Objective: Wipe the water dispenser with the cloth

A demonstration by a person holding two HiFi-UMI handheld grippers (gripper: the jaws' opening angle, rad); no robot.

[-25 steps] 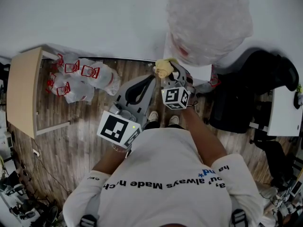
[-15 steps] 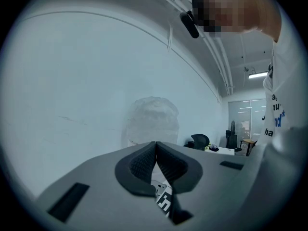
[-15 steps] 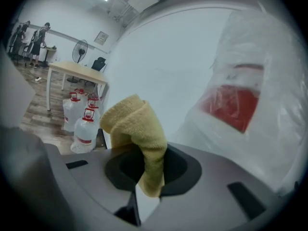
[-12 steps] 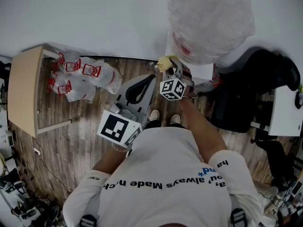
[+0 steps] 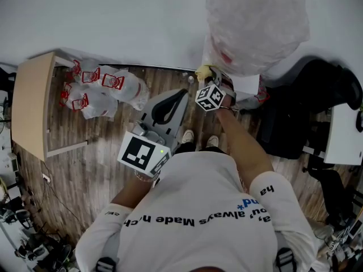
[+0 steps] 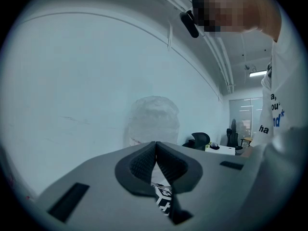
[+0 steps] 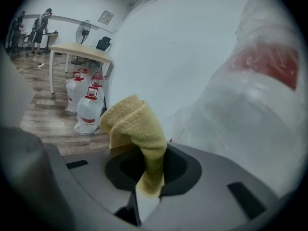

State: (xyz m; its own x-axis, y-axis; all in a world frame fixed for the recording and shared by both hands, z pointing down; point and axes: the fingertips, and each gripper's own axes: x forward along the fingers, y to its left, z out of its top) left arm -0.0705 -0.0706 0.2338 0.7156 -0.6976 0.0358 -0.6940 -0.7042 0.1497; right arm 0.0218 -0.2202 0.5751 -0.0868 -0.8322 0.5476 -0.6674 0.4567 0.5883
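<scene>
Yellow cloth [image 7: 137, 129], lower centre of the right gripper view, clamped between the jaws of the right gripper [image 7: 144, 179], bunched top poking up above them. Close beside the plastic-wrapped water dispenser [image 7: 255, 100] on the right side of that frame; contact impossible to tell. Near the centre of the head view, left gripper [image 5: 177, 98], jaws pressed together on nothing. Upper left of that frame: water jugs [image 5: 105, 89] on the wood floor, next to a table [image 5: 28, 106].
</scene>
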